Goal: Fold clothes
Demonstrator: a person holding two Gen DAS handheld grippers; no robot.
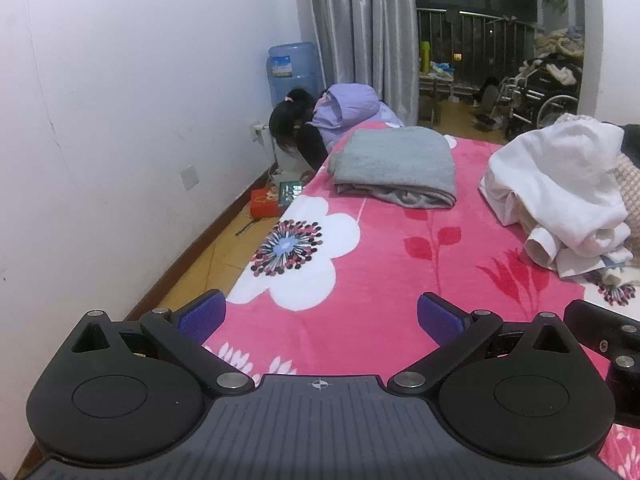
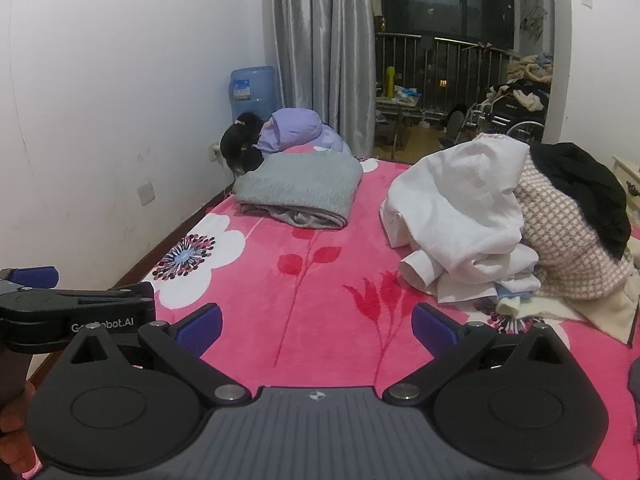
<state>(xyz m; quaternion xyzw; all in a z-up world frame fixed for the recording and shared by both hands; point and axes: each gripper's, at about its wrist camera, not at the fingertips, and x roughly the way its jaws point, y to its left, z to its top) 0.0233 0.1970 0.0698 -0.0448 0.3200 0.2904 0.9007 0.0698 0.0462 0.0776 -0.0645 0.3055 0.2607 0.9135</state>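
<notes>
Both grippers hover above the near end of the bed (image 1: pixel 360 340), each with its fingers spread wide and nothing between them: the left gripper (image 1: pixel 320 316) and the right gripper (image 2: pixel 316 324). The folded grey garment (image 2: pixel 304 190) lies well ahead near the bed's far left edge, flat and rectangular, soft knit, with layered edges showing at its front. The heap of unfolded clothes (image 2: pixel 500 220) sits toward the right edge: a crumpled white shirt (image 2: pixel 460 208) with a cuff jutting forward, a pink checked piece and a black one behind it. The heap's right side is cut off in the left wrist view. The bed cover is plush pink with white flowers.
</notes>
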